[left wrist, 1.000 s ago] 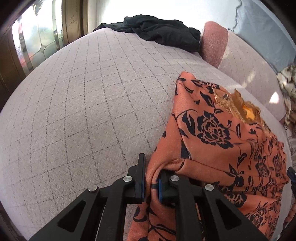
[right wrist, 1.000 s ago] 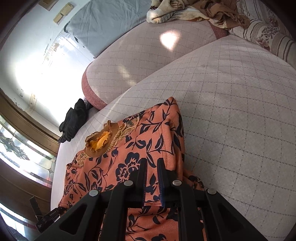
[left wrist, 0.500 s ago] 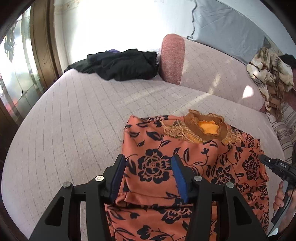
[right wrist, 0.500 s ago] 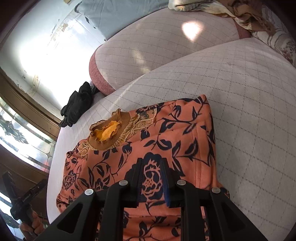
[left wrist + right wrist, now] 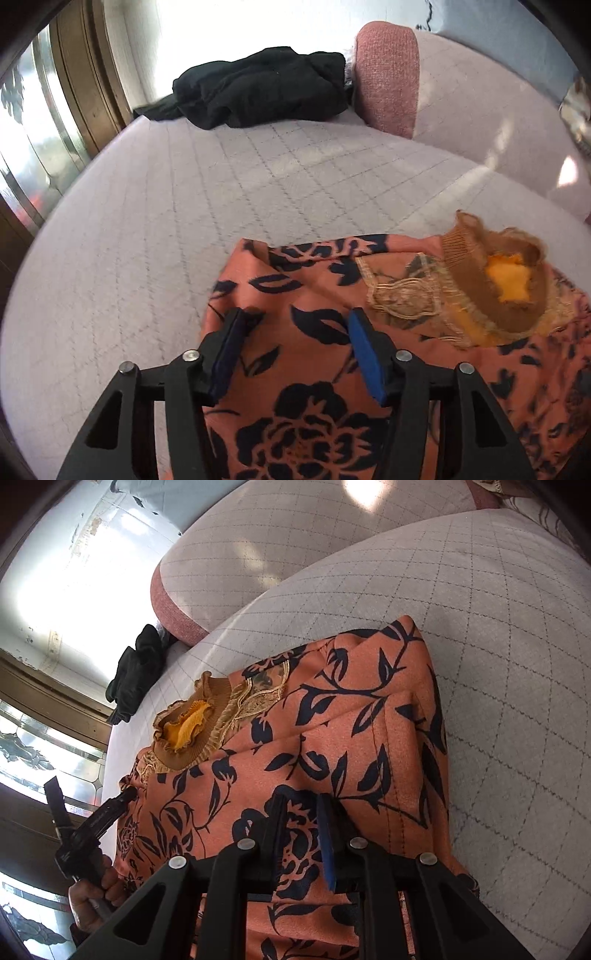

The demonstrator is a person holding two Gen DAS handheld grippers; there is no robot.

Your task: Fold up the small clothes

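The orange floral top (image 5: 317, 369) lies on the quilted grey cushion (image 5: 155, 229) of a sofa, its ruffled brown-and-yellow collar (image 5: 495, 280) at about two o'clock in the left wrist view and toward nine o'clock in the right wrist view. Both side edges appear already turned in over the middle, so the step in hand looks like the end of the sleeve folds.

The left claw (image 5: 295, 350) has just been opening; its blue pads (image 5: 364, 354) now stand apart above the cloth with nothing pinched between them, so it is released. In the right wrist view the same tool shows at eight o'clock, held in the person's hand (image 5: 92, 893). The right claw (image 5: 301, 834) hovers over the folded-in right panel with its jaws only narrowly parted; fabric shows through the gap, but no fold rises between the pads, so it seems released too.

The next move probably calls for both claws to go to the hem nearest the person, pinch it at each corner, and carry it up toward the collar. A heap of black clothing (image 5: 258, 88) waits at twelve o'clock, well apart.
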